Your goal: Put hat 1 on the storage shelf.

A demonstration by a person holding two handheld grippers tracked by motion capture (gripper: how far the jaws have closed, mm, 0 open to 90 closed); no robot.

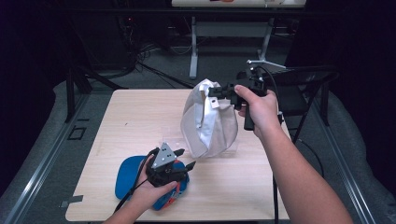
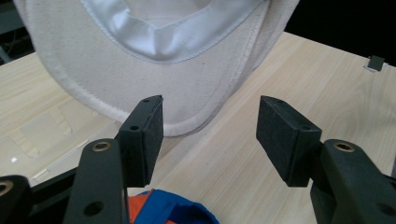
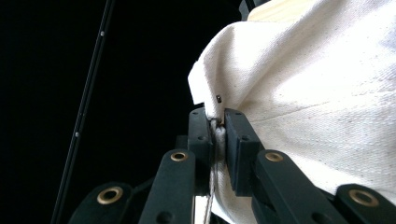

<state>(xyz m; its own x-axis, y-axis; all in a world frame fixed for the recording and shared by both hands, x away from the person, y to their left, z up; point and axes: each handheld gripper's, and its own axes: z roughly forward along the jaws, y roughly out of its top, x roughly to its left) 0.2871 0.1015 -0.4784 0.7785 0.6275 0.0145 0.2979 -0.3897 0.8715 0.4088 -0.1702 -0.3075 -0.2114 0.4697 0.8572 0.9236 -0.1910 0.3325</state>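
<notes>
A white fabric cap [image 1: 208, 121] hangs over the middle of the wooden table [image 1: 135, 116], its lower edge near the tabletop. My right gripper [image 1: 215, 91] is shut on the cap's upper edge; in the right gripper view the jaws [image 3: 218, 126] pinch a fold of white cloth [image 3: 317, 93]. A blue and orange cap [image 1: 126, 175] lies at the front left. My left gripper [image 1: 185, 157] hovers over it, open, with nothing between its pads. In the left gripper view those open jaws [image 2: 210, 135] point at the white cap's underside [image 2: 177, 70], with the blue cap [image 2: 173, 212] just below.
A dark folding chair [image 1: 303, 79] stands past the table's right far corner. A desk frame [image 1: 194, 51] and cables sit on the floor behind. Clear tape patches [image 2: 32, 135] mark the tabletop beside the white cap.
</notes>
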